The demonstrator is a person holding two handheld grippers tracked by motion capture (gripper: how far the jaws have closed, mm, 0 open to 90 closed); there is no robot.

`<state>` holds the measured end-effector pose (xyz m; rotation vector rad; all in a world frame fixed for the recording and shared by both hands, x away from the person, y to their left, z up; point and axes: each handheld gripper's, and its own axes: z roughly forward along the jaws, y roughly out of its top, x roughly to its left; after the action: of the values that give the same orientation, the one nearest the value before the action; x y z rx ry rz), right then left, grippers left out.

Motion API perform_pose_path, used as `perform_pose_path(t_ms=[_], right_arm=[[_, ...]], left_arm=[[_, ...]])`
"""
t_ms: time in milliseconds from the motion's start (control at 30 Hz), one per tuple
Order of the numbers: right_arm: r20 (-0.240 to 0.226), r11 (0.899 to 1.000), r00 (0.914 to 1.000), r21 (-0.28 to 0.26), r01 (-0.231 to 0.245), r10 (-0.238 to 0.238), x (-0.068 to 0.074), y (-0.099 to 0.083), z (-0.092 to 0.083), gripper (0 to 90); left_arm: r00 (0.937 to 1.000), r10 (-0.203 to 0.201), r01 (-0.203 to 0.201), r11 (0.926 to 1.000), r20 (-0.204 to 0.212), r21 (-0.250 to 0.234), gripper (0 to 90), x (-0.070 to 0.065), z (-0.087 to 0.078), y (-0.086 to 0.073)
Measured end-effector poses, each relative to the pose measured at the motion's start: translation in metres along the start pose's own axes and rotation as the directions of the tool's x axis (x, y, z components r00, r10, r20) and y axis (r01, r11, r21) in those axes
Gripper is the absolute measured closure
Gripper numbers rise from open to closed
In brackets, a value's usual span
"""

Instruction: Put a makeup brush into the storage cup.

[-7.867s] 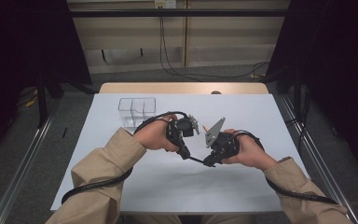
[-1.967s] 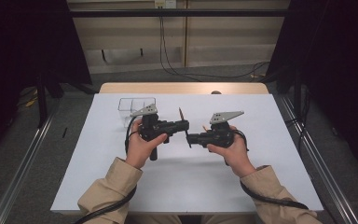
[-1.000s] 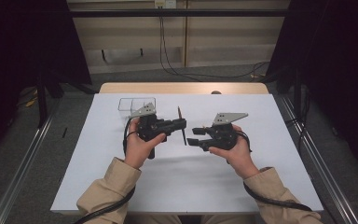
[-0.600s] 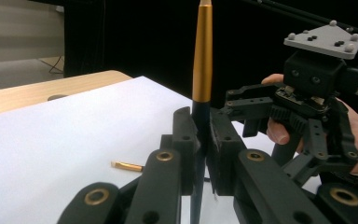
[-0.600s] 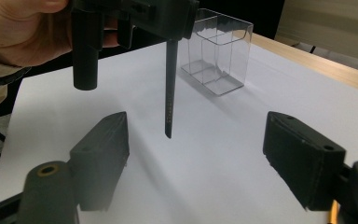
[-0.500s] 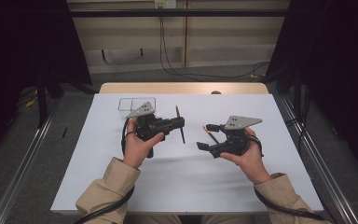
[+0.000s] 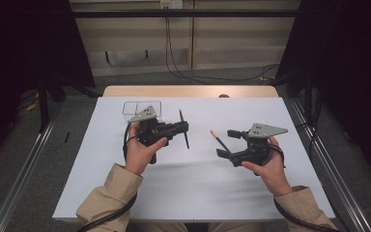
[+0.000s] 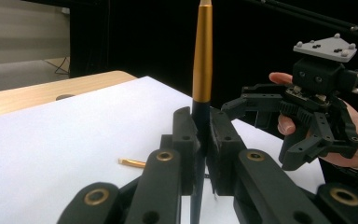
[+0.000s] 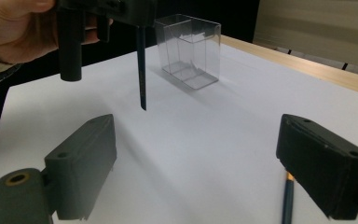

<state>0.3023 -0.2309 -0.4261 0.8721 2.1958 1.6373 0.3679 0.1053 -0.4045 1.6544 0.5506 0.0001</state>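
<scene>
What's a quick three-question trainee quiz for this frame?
1. True or false: the left gripper is shut on a pencil that stands upright between its fingers.
2. Fill in: the right gripper has its fingers ___.
3. Pick one. The second pencil is: A) lying on the table; B) clamped in the right gripper; C) taped to the left gripper.

Key: 1 true; 2 open; 3 A.
</scene>
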Motion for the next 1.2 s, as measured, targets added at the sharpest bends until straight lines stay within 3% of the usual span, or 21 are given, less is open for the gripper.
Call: perform_pose_path(t_ms=[367,1200], right_arm=[[0.012,0.999,0.9998,-0.033,-0.013,0.013,-0.007,-0.013,-0.024,3.5],[0.094,1.000,0.9956,0.011,-0.004,0.002,-0.013,-0.033,-0.062,3.4]], left_arm=[[1.0000,0.000,0.000,1.0000,-0.003,0.002,83.3,0.001,0.001,-0.002],[0.9997,0.002,-0.002,1.0000,-0.023,-0.009,83.3,0.004,-0.007,-0.002]])
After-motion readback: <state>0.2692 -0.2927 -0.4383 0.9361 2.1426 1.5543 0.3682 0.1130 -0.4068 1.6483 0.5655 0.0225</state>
